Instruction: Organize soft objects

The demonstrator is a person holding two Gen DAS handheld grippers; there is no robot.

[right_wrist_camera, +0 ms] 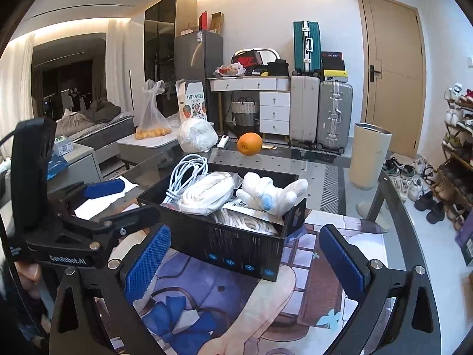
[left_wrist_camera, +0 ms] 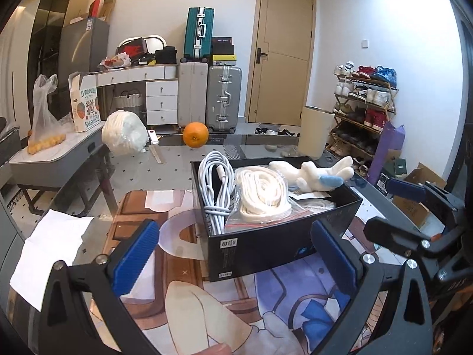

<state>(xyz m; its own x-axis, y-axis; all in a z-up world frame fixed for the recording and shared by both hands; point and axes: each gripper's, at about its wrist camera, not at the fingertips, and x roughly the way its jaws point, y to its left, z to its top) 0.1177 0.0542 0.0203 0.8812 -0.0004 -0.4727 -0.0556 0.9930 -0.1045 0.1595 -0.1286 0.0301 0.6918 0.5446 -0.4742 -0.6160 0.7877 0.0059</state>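
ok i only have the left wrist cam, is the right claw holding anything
Observer: No. The right claw is open with nothing between its pads, and the black box sits just ahead of it.
Operator: which side of the box faces it
Observer: A long side printed with a row of blue icons, which your view does not show.
Operator: and where does my left claw sit from there
Observer: The left claw is open too. It is off the end of the box that holds the white cable, and it is not touching the box.
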